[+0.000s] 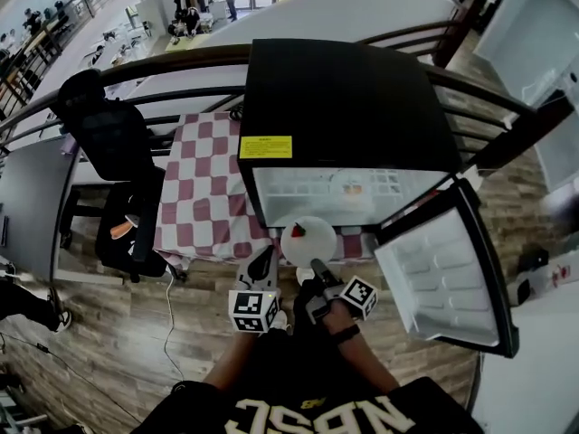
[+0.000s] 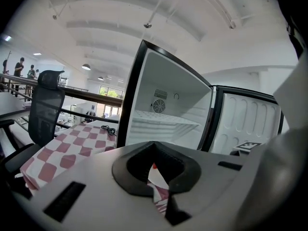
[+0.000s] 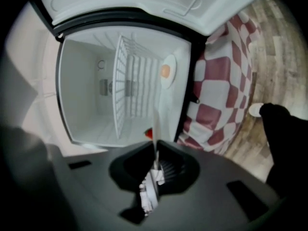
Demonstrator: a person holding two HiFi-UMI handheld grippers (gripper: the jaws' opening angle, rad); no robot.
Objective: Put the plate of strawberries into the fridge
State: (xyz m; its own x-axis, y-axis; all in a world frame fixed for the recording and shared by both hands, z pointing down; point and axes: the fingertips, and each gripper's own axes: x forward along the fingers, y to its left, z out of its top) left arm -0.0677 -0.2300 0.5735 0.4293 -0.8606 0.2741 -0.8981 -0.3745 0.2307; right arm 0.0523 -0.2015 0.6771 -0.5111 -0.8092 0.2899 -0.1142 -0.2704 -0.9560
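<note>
A white plate (image 1: pixel 308 240) carrying a red strawberry (image 1: pixel 300 231) hangs in front of the open black fridge (image 1: pixel 344 107). My right gripper (image 1: pixel 317 266) is shut on the plate's near rim. In the right gripper view the plate (image 3: pixel 155 129) runs edge-on out from between the jaws of the right gripper (image 3: pixel 155 163), with the strawberry (image 3: pixel 148 134) beside it. My left gripper (image 1: pixel 267 257) sits just left of the plate, its jaws drawn together into one point with nothing in them. In its own view the left gripper (image 2: pixel 156 186) faces the white fridge interior (image 2: pixel 163 114).
The fridge door (image 1: pixel 443 269) stands swung open to the right. Another plate (image 3: pixel 166 71) with something orange on it rests on the wire shelf (image 3: pixel 130 88) inside. A red-and-white checked tablecloth (image 1: pixel 204 179) lies left of the fridge. A black office chair (image 1: pixel 109 134) stands further left.
</note>
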